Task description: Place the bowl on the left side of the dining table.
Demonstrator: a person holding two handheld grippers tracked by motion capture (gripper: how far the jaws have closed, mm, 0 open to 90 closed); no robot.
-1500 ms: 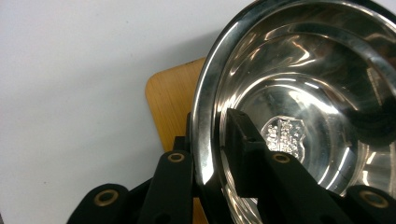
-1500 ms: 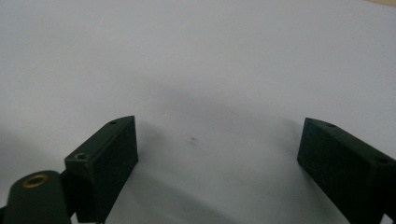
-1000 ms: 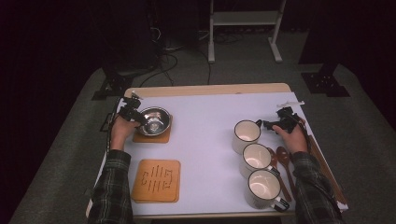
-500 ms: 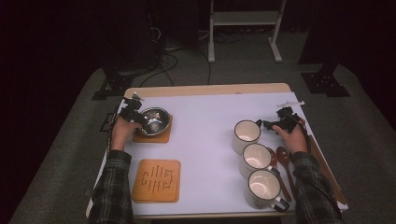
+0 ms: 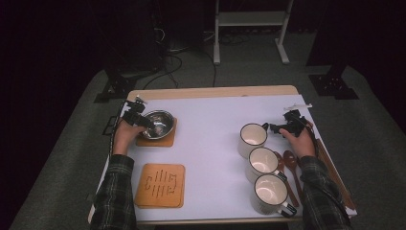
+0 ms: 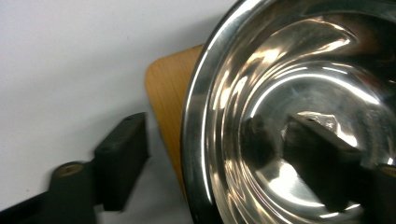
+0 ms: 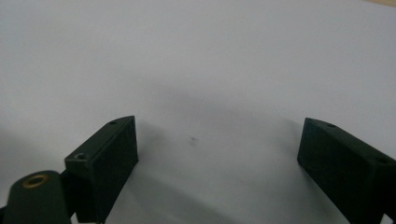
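L claw (image 6: 219,158) astride steel bowl (image 6: 299,107) rim, jaws just opening

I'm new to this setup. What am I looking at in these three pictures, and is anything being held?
A person at a table holds a two-jaw tool in each hand. The high view looks down from above; the other two ride on the tools.

The left gripper straddles the rim of a steel bowl on a wooden coaster; its jaws have just been opening, apart from the rim.

The right gripper is open over the bare table, holding nothing, beside three mugs. Wooden spoons and a second coaster lie nearby.
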